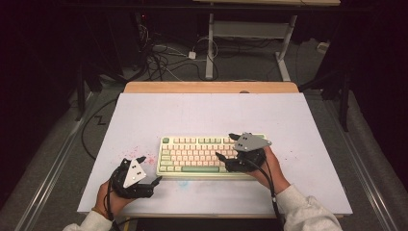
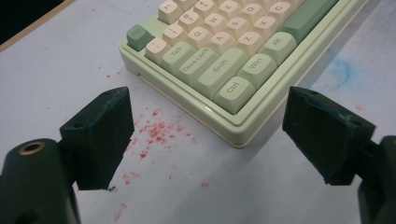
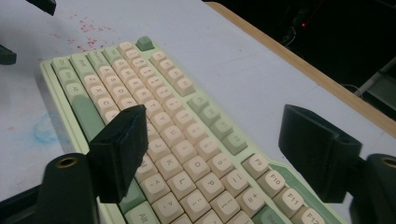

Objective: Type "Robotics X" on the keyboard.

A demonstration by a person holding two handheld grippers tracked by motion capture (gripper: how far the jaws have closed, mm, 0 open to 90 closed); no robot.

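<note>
Green-and-cream keyboard (image 3: 187,140) is best approached squarely beneath the released, empty right gripper (image 3: 210,149), left gripper (image 2: 205,135) likewise unclenched beside its corner.
</note>
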